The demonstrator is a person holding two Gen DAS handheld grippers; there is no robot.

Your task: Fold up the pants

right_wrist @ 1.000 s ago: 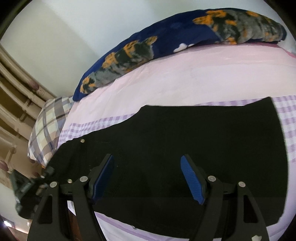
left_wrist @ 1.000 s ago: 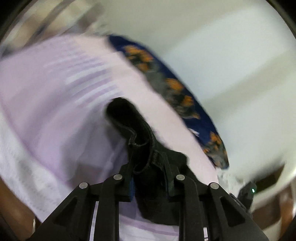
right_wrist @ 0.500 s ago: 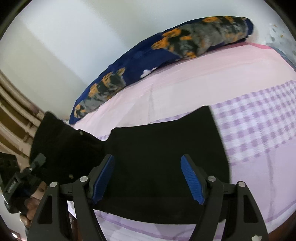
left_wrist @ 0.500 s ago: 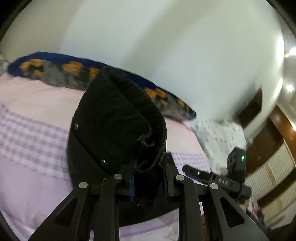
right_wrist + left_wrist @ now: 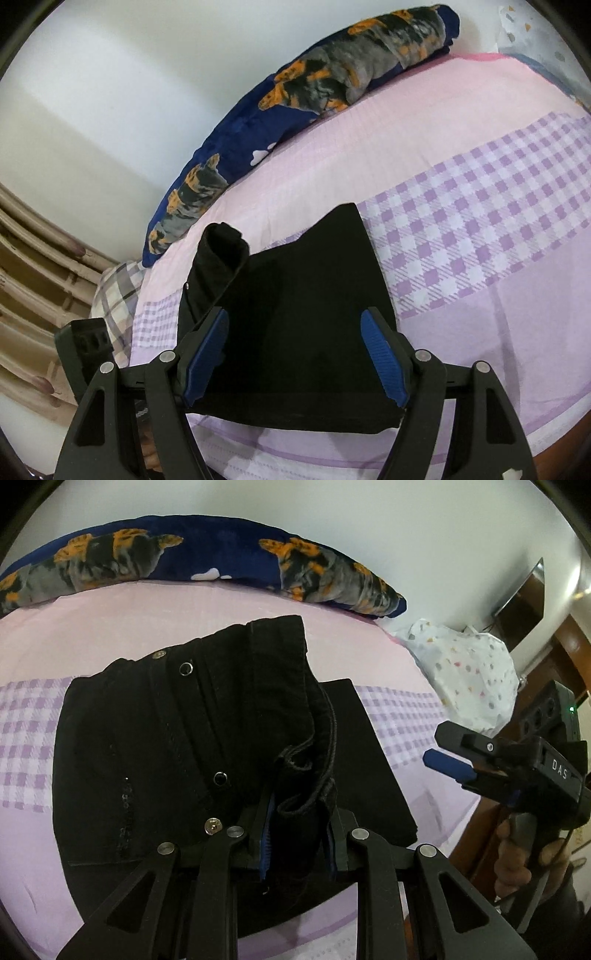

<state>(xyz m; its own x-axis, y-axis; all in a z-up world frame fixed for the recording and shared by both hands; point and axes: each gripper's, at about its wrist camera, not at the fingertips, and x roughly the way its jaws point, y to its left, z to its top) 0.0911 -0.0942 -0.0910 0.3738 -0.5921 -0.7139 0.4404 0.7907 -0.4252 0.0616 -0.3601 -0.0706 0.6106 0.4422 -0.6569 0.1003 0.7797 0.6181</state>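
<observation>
Black pants [image 5: 192,746] lie on a pink and purple checked bed sheet [image 5: 74,627]. My left gripper [image 5: 299,834] is shut on the waistband end with its snaps and drawstring, and holds it folded over the flat leg part. In the right wrist view the pants [image 5: 303,317] lie flat, with the lifted waistband end [image 5: 218,258] at the left. My right gripper [image 5: 295,354] is open and empty just above the near edge of the pants. It also shows in the left wrist view [image 5: 454,753].
A long navy pillow with orange and grey dog prints [image 5: 207,561] lies along the wall at the far side. A white spotted bundle [image 5: 472,672] sits at the right. A checked pillow [image 5: 114,295] lies at the left bed end by a headboard [image 5: 33,280].
My left gripper has swung the waistband end up and over to the right onto the leg part. The pants now look half as long. My right gripper stays open near the front edge.
</observation>
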